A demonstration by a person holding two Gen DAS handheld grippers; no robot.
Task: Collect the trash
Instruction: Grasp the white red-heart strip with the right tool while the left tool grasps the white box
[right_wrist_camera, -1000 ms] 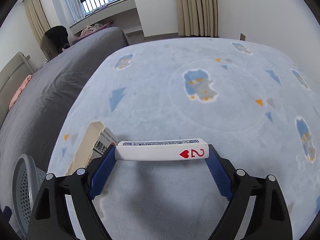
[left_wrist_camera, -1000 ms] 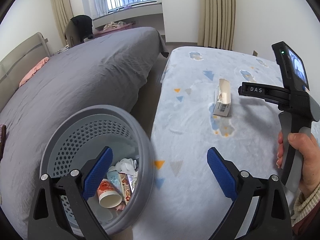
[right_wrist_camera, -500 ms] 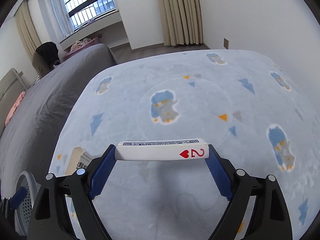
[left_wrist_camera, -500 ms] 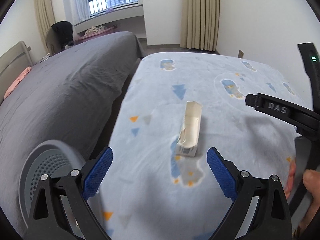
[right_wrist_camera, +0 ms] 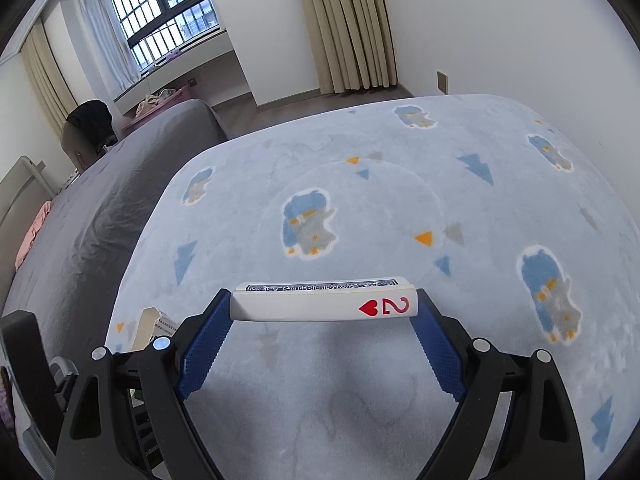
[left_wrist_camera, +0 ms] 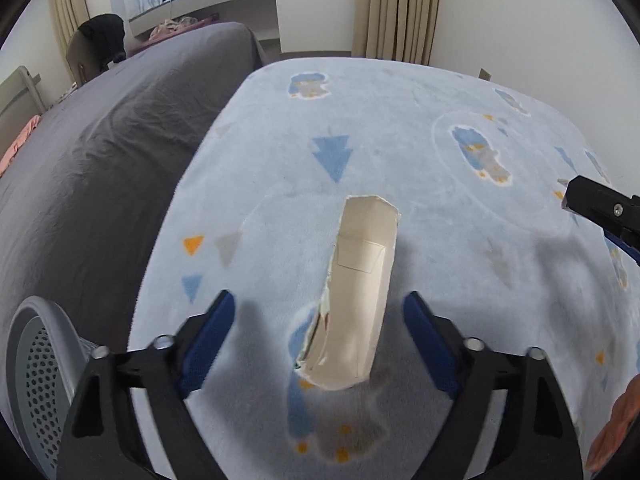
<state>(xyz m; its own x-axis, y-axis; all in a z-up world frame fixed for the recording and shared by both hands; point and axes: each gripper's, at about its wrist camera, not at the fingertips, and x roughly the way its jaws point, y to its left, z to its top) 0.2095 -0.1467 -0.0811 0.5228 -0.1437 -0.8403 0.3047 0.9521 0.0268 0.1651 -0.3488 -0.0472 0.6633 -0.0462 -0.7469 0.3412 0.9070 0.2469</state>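
Observation:
A torn beige cardboard box (left_wrist_camera: pixel 356 300) lies on the light blue rug (left_wrist_camera: pixel 400 128), and it also shows in the right wrist view as the box (right_wrist_camera: pixel 150 326) at lower left. My left gripper (left_wrist_camera: pixel 318 304) straddles the box. Its jaws are closing, with the box between the blue pads (left_wrist_camera: pixel 208 336) but untouched by them. My right gripper (right_wrist_camera: pixel 324 312) is shut on a bent playing card (right_wrist_camera: pixel 324 306), a two of hearts held edge to edge. The grey perforated trash basket (left_wrist_camera: pixel 36 380) stands at the lower left.
A bed with a grey cover (left_wrist_camera: pixel 100 152) runs along the rug's left side, right behind the basket. The right gripper's black body (left_wrist_camera: pixel 600 204) and a hand (left_wrist_camera: pixel 616 420) sit at the right edge. Wall and curtains (left_wrist_camera: pixel 396 8) close the far side.
My left gripper swung from above the basket over to the cardboard box, came down close to it, and its jaws narrowed. The right gripper shifted slightly, still holding the card.

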